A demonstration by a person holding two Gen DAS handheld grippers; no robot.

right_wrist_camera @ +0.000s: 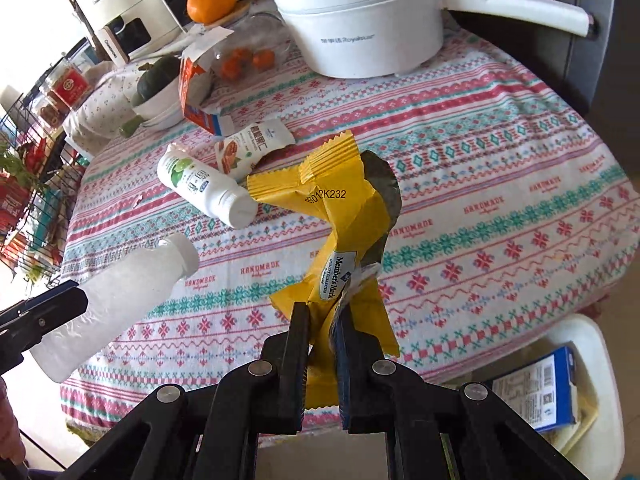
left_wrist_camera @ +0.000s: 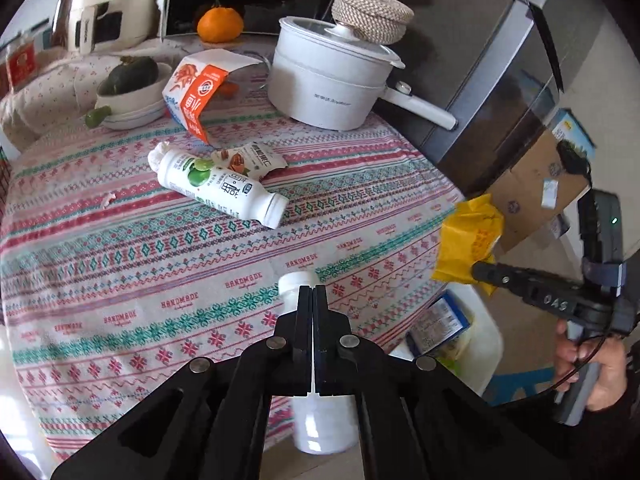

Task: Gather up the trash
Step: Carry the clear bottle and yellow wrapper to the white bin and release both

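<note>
left gripper [left_wrist_camera: 313, 292]: jaws lying closed together in the left wrist view, with a plain white bottle [left_wrist_camera: 320, 420] sitting right under them; seen from the right wrist, the same gripper [right_wrist_camera: 70, 306] is gripping that bottle [right_wrist_camera: 120, 300] by its body, lifting it clear of the cloth, cap end pointing over the table.

right gripper [right_wrist_camera: 322, 312]: jaws standing narrow, pinching a crumpled yellow snack wrapper [right_wrist_camera: 340, 216]; the wrapper is hanging up and forward from the pads, off the table. from the left wrist view the wrapper [left_wrist_camera: 470, 240] is showing beyond the table edge, a hand [left_wrist_camera: 592, 368] holding the gripper's handle.

table [right_wrist_camera: 500, 152]: round, wearing a striped patterned cloth.

trash lying on the cloth: a labelled white bottle [left_wrist_camera: 220, 186] on its side; a small nut packet [left_wrist_camera: 250, 162] touching it on the far side; an opened orange-and-white carton [left_wrist_camera: 200, 92] tipping over behind them.

other items on the table: white electric pot [left_wrist_camera: 332, 84] with handle; an orange [left_wrist_camera: 220, 24]; white bowl [left_wrist_camera: 128, 100] holding a dark green squash.

white bin [right_wrist_camera: 588, 380]: standing beside the table, below its edge, holding a blue box [right_wrist_camera: 536, 392].
</note>
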